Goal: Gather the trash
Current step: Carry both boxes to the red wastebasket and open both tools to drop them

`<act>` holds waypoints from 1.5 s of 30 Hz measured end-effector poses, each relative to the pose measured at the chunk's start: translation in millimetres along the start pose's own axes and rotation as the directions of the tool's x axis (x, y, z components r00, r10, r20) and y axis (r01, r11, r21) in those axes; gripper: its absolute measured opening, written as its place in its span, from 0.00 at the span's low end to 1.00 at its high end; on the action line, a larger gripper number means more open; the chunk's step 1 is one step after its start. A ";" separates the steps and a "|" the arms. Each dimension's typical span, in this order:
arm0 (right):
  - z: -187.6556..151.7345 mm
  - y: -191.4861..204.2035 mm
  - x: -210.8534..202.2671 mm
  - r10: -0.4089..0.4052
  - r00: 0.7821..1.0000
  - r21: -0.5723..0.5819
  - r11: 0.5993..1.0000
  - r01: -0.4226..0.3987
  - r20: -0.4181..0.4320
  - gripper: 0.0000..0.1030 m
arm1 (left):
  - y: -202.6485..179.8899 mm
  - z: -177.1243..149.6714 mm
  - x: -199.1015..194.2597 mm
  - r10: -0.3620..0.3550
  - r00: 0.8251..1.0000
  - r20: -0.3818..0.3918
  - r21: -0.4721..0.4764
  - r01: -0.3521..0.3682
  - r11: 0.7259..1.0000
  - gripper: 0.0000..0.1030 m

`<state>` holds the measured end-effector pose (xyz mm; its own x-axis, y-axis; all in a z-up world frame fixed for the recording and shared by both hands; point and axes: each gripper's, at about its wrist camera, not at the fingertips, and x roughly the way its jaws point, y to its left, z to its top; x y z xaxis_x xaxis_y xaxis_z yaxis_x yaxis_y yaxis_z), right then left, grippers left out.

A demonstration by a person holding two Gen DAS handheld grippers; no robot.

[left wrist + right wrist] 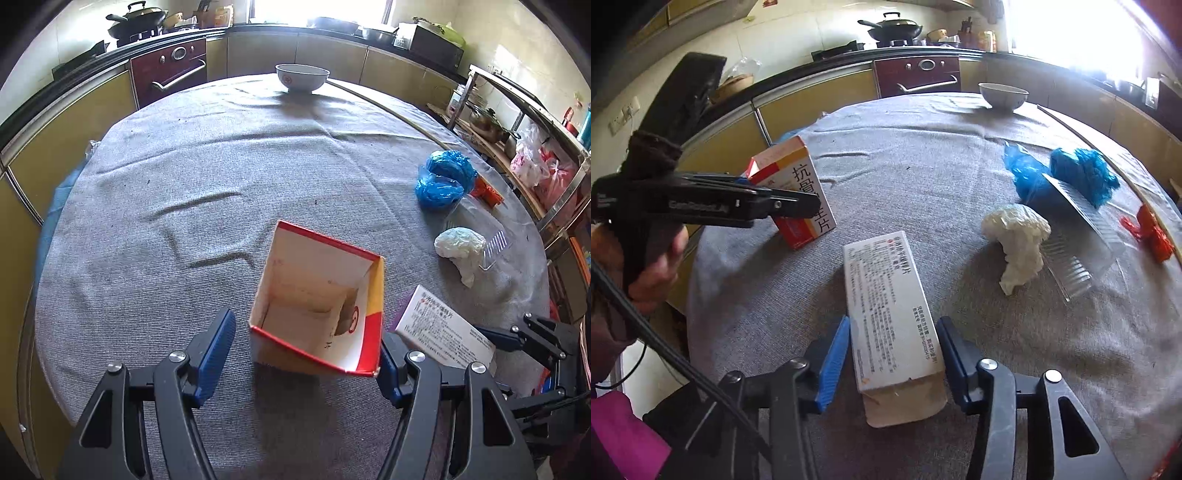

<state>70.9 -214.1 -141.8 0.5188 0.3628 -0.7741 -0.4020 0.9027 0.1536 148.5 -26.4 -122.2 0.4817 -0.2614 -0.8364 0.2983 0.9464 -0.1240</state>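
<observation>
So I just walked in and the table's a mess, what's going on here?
A person is clearing trash off a round table with a handheld gripper in each hand. The left gripper straddles an open red-and-white carton, only one of its fingers touching it. The right gripper has its fingers either side of a flat white box, not clearly pressing. Blue bags, crumpled paper and a clear plastic tray still lie on the cloth.

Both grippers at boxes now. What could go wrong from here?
1. The open red-and-white box stands tilted, with only one pad of the left gripper touching it; it may tip.
2. The right gripper straddles just the near end of the white box; lifted, it could pivot and slip.
</observation>
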 end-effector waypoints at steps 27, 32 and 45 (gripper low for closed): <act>-59.8 -67.7 -83.2 0.070 0.985 0.376 0.918 -0.126 0.160 0.45 | -83.0 -17.7 -18.5 0.015 0.999 -0.036 0.144 -0.010 0.990 0.50; -66.4 -76.5 -106.0 0.034 0.980 0.398 0.911 -0.111 0.196 0.45 | -114.1 -19.3 -21.6 0.036 0.999 -0.026 0.217 -0.030 0.976 0.50; -95.5 -103.1 -149.8 -0.050 0.965 0.465 0.882 -0.079 0.258 0.45 | -186.0 -23.2 -32.5 0.059 0.998 0.026 0.391 -0.065 0.918 0.50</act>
<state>-37.4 -383.7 -100.3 0.7155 0.3648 -0.5957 -0.0451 0.8751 0.4818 58.3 -189.5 -84.3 0.5200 -0.2097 -0.8280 0.5648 0.8117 0.1491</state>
